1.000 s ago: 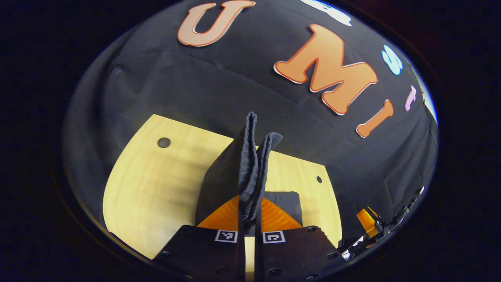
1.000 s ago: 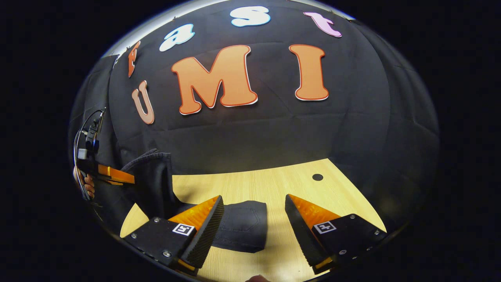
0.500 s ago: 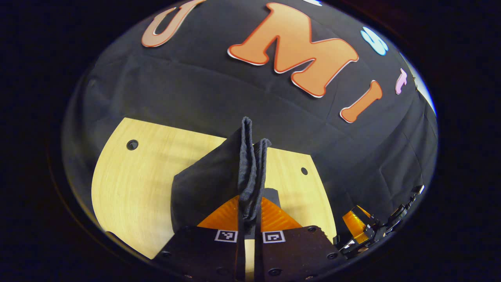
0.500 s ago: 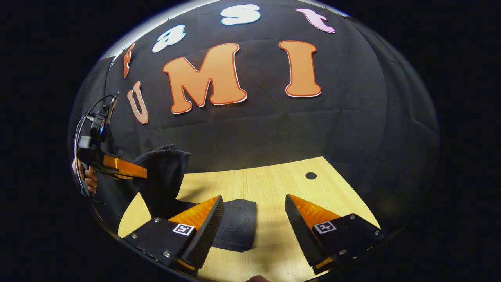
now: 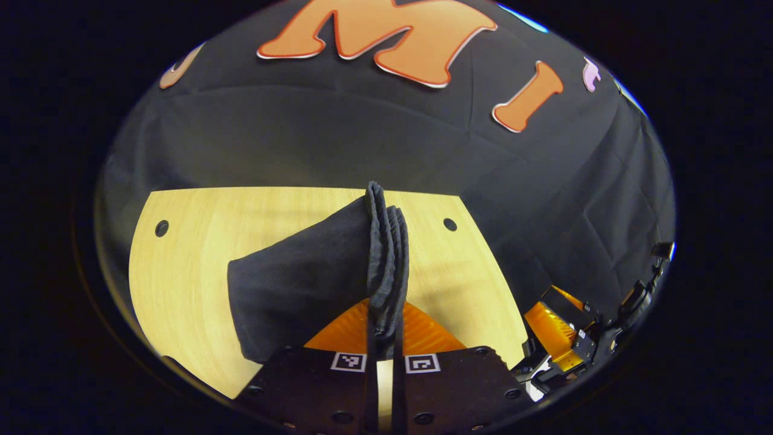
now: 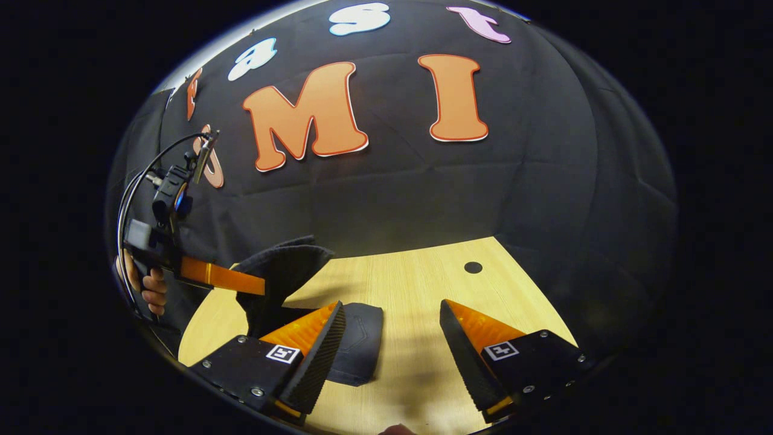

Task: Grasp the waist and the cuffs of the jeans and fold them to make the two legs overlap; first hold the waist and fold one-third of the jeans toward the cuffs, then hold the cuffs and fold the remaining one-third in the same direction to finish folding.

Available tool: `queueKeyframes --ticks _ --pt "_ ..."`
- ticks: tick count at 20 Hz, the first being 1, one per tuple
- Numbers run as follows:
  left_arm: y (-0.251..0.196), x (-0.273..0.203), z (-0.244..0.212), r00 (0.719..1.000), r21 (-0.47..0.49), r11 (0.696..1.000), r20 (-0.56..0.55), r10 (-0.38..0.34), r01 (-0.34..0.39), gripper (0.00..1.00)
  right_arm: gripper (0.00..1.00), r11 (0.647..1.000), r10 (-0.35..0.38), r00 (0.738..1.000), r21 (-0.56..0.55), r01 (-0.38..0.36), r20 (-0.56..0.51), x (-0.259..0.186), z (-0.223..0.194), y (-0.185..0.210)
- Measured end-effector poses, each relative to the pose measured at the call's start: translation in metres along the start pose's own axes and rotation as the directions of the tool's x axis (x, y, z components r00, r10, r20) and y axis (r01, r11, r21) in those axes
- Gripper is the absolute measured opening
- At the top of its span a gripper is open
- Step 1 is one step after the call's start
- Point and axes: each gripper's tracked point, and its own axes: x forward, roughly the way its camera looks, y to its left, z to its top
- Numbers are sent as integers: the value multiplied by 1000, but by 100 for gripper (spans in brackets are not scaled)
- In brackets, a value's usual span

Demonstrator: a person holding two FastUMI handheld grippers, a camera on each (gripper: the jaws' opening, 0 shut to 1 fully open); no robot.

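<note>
The left tongs [image 5: 381,329] pinch the stacked edge of the dark jeans [image 5: 302,284], lifted off the bench [image 5: 181,266]; the right tongs [image 6: 392,338] hang spread just beside the lying part — lay the fold down flat, edges aligned.

Dark charcoal jeans [image 5: 302,284] drape over a pale, straight-grained wooden surface [image 5: 181,272] dotted with small black holes, against a black cloth wall [image 6: 423,193].
</note>
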Motion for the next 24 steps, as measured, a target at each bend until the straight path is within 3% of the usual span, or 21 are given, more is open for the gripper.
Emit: queueKeyframes --ticks 4,9,10,13,16,18,19,22,24 --pt "-20 34 -30 997 71 997 -72 20 -15 9 95 1000 12 1000 -5 -12 -12 4 -3 -9" --pt "-40 35 -42 996 6 998 -72 -57 58 46 95 999 36 999 -25 -36 -15 6 -1 -9" --pt "-38 34 -42 996 -8 998 -65 -59 59 46 95 999 37 999 -29 -37 -14 6 0 -9" --pt "-19 17 -39 1000 -21 1000 -13 -21 20 77 95 997 53 999 -49 -53 0 4 5 -1" --pt "-1 -17 -18 989 3 999 139 46 -47 83 95 995 53 996 -93 -47 67 0 22 10" --pt "21 -43 -2 956 21 988 255 141 -152 89 95 991 72 990 -124 -56 123 -1 34 25" --pt "33 -57 3 931 20 977 308 197 -213 98 94 989 86 987 -131 -68 138 -1 35 34" --pt "46 -104 13 852 -21 951 438 287 -309 98 96 983 128 971 -157 -96 204 -4 45 59" --pt "44 -131 9 782 -42 935 535 319 -352 98 97 973 163 947 -206 -107 277 -11 57 76"
